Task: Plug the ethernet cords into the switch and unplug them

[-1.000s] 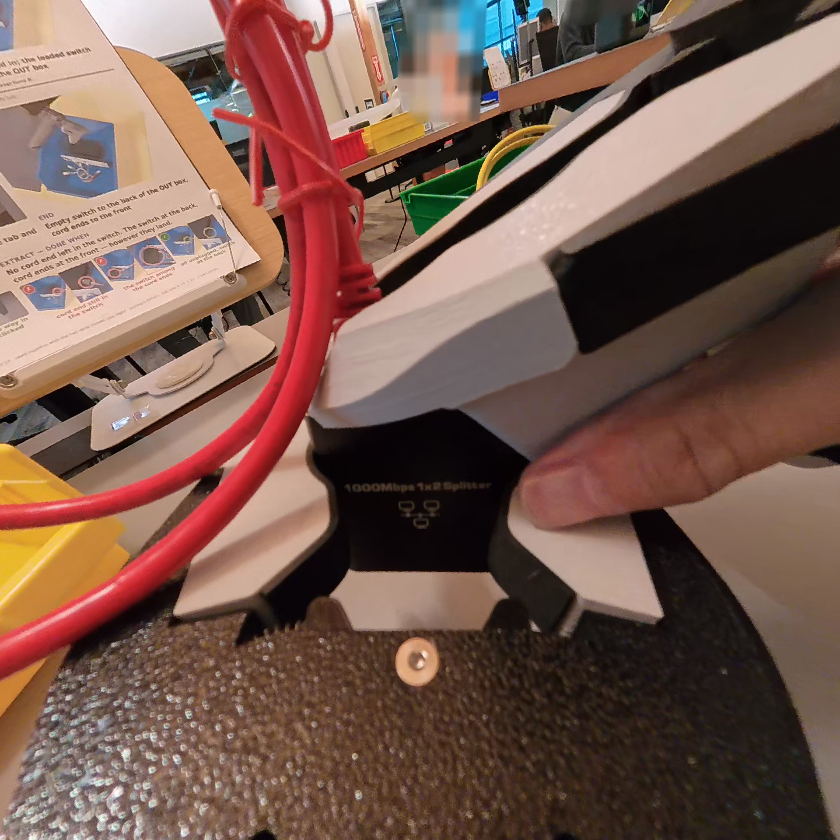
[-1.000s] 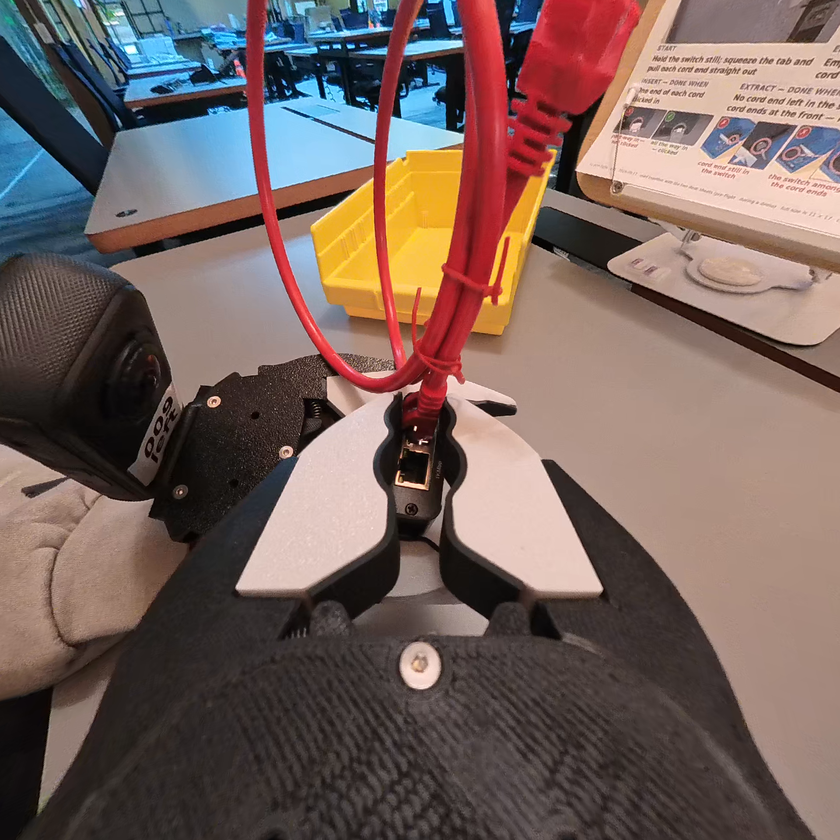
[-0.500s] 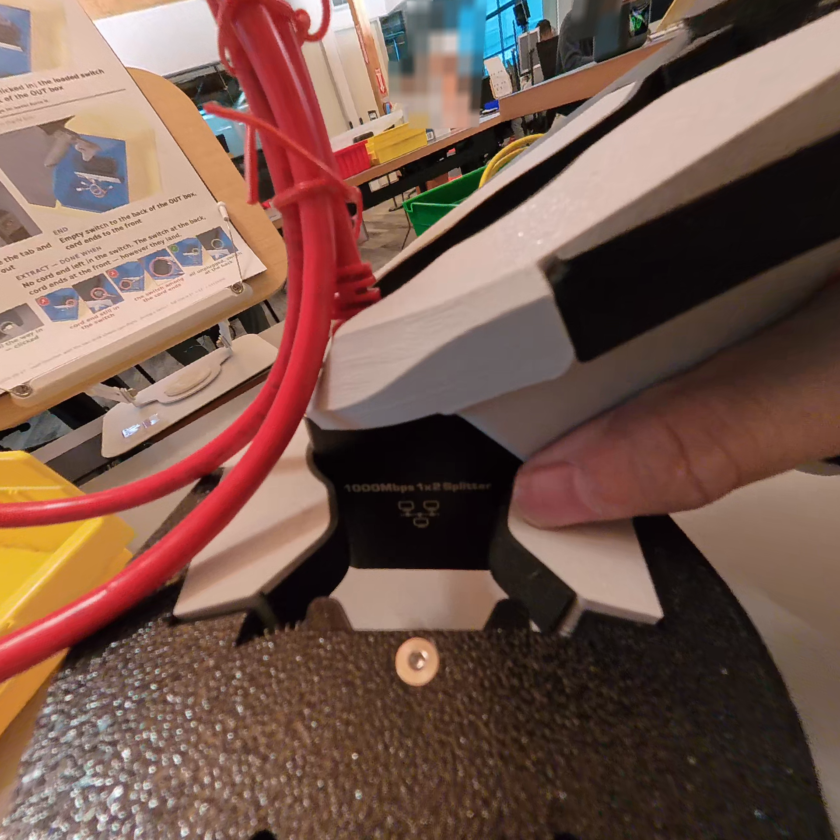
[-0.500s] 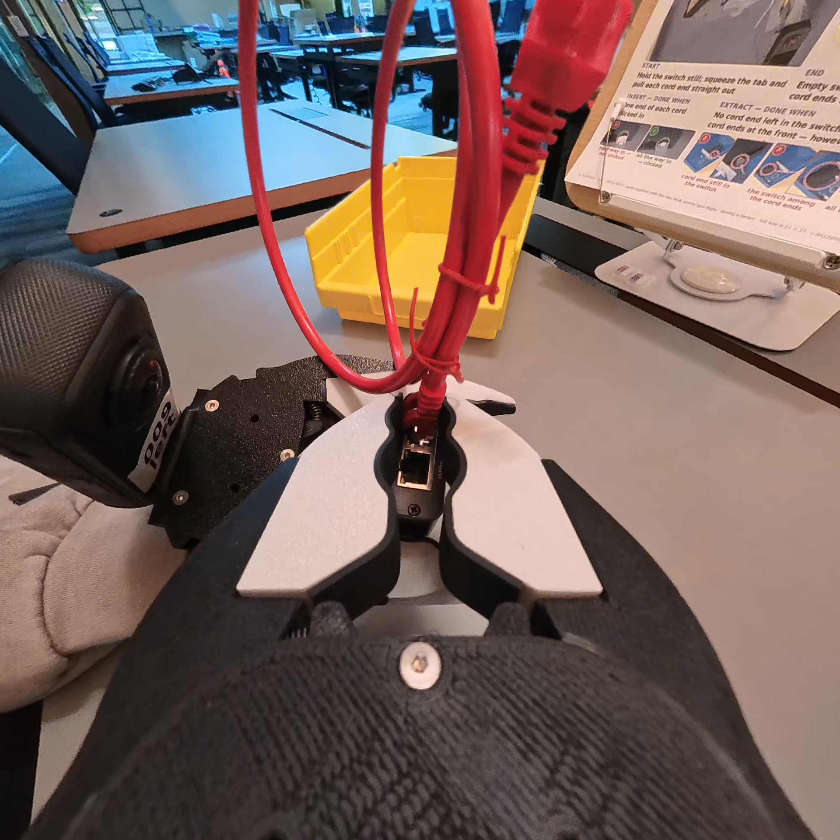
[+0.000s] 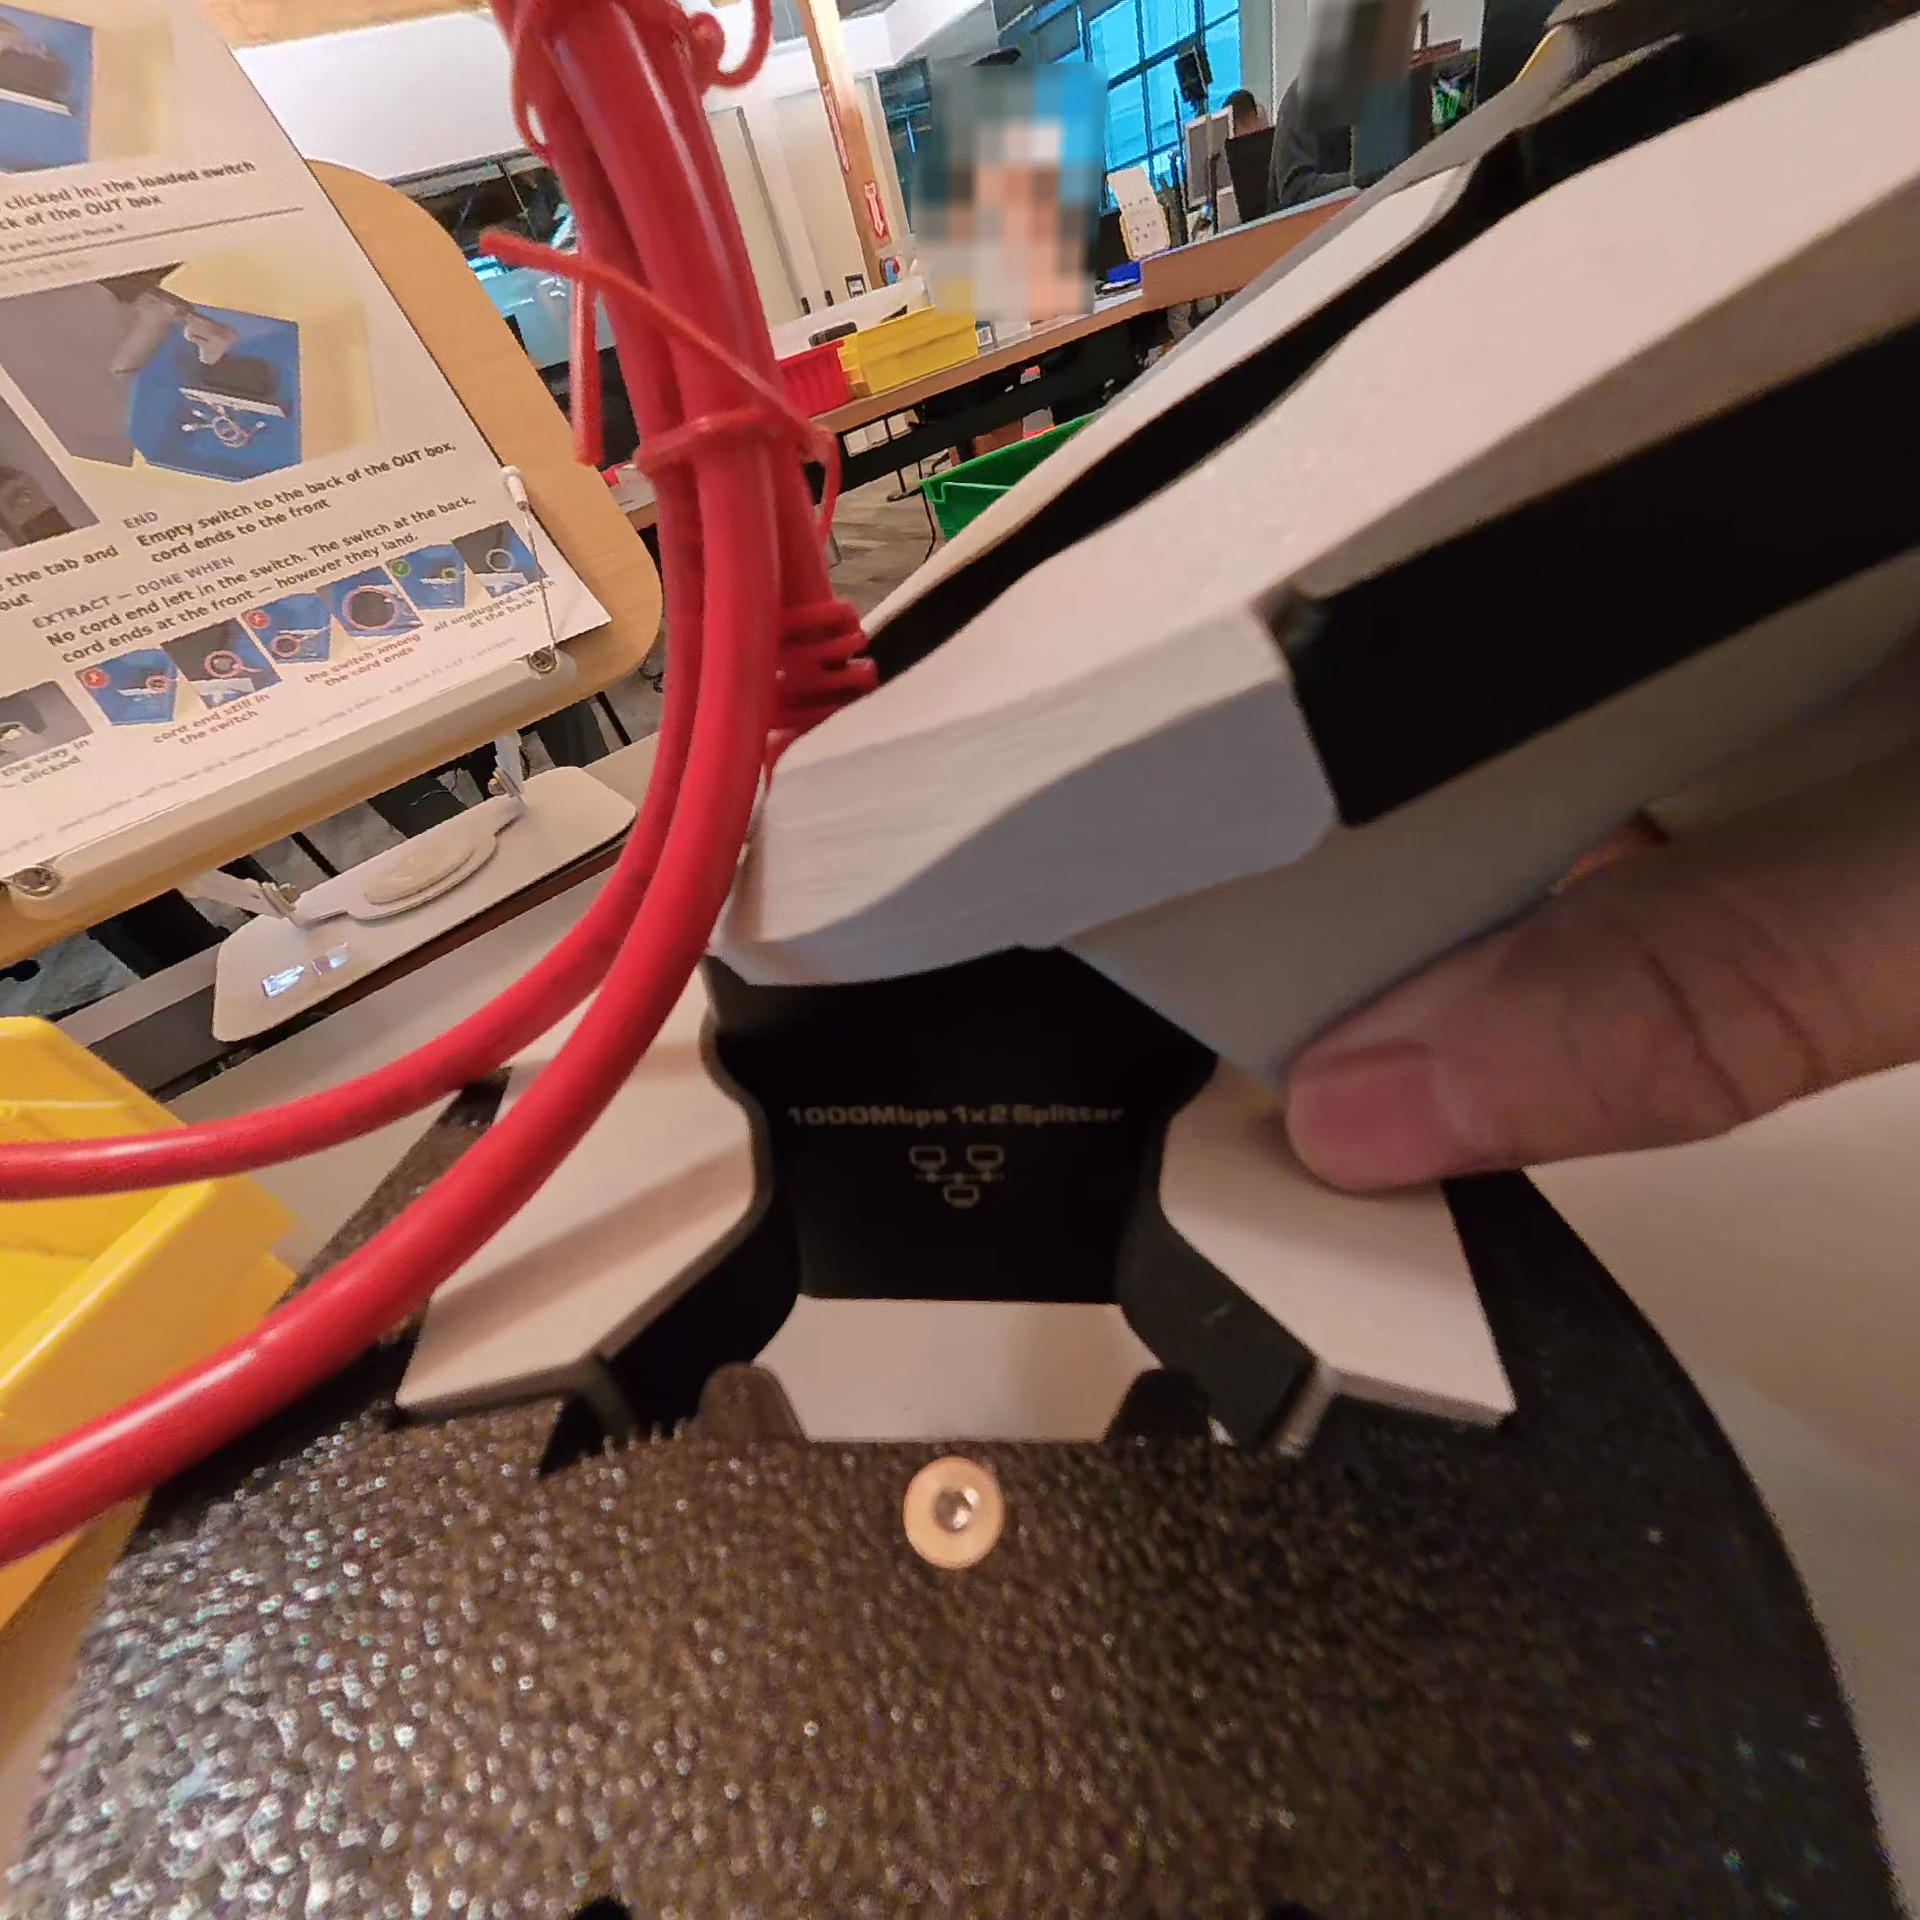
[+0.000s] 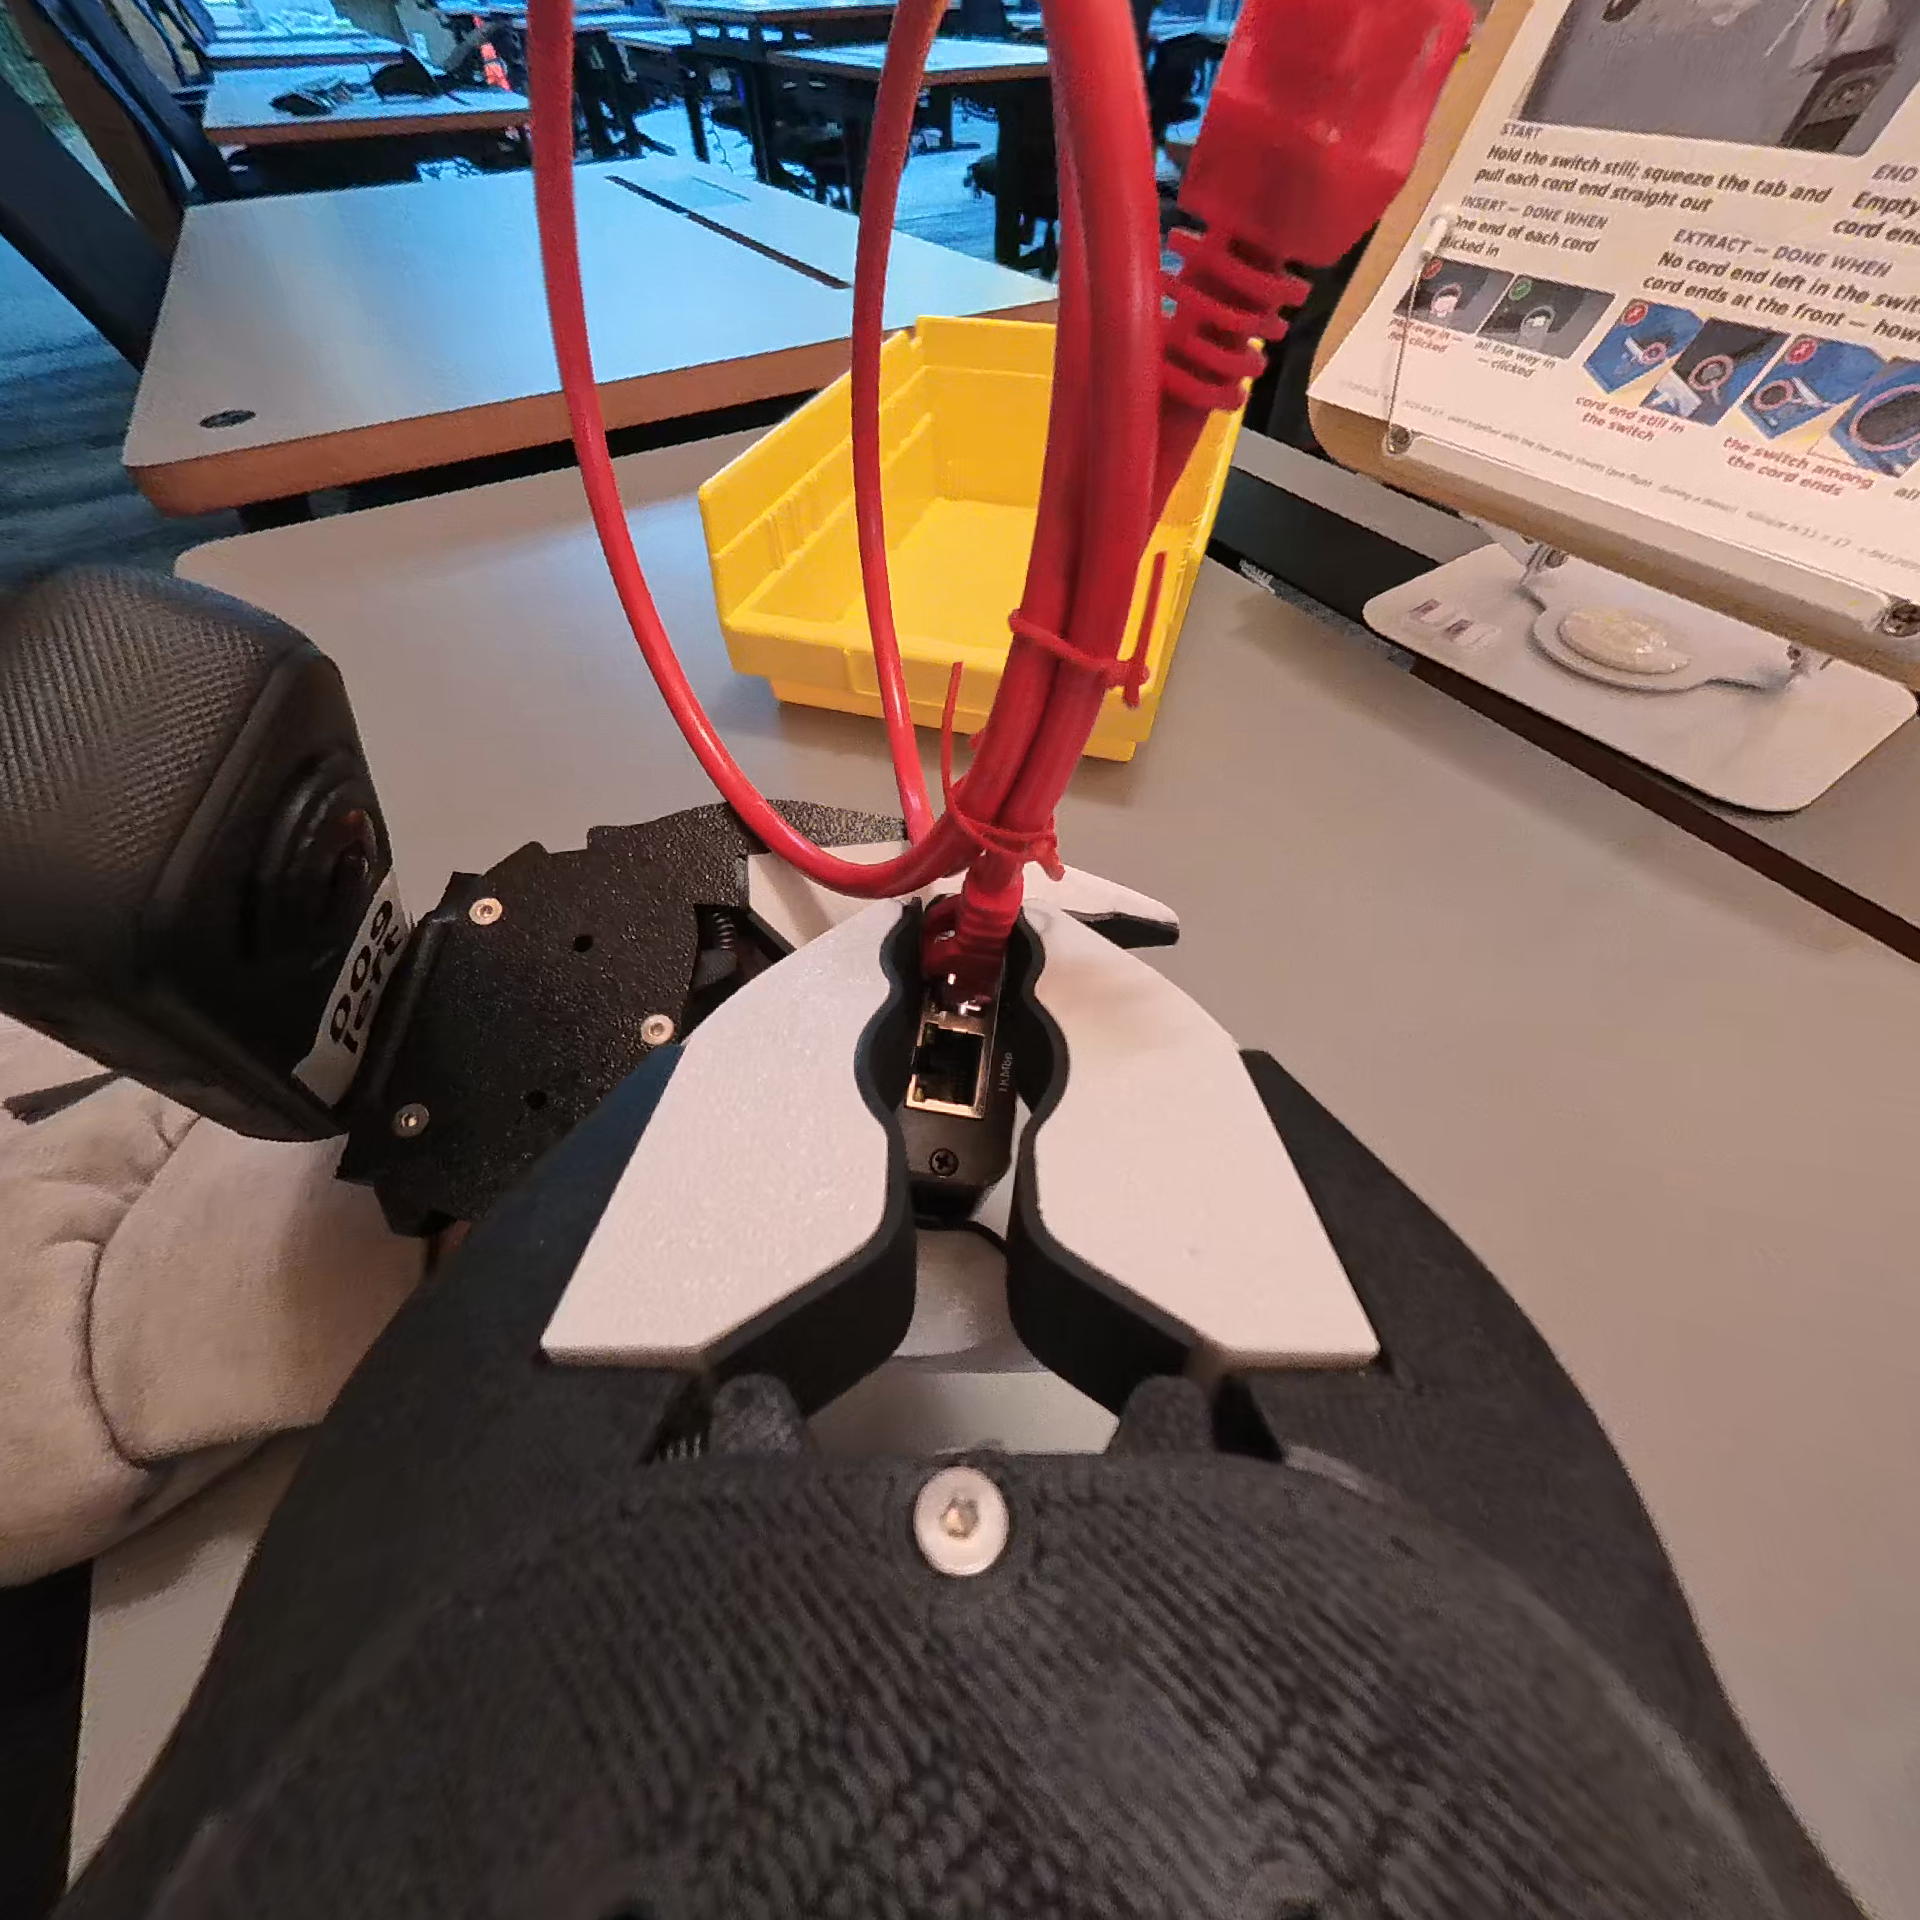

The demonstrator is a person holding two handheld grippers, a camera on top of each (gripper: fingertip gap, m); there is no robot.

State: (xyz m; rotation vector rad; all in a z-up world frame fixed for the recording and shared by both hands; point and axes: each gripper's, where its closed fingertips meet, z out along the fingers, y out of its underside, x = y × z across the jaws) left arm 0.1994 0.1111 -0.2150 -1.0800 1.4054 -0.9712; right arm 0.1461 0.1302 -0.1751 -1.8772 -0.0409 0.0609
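Both views shifted slightly: the instruction board (image 5: 260,499) slid right and up in the left wrist view. In the right wrist view the yellow bin (image 6: 935,540) drifted left. Grips on the switch (image 6: 951,1081) looked unchanged.

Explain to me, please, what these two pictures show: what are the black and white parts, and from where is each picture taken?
No robot is here: a person holds two tools, and each carries a camera looking along its two white fingers. In the left view, the left hand-held gripper is shut on a small black switch; a thumb belongs to the person. In the right view, the right hand-held gripper clamps the same switch from its port side. A tied red ethernet cord is plugged into one port; its other plug hangs free. An empty yellow bin stands on the grey table.
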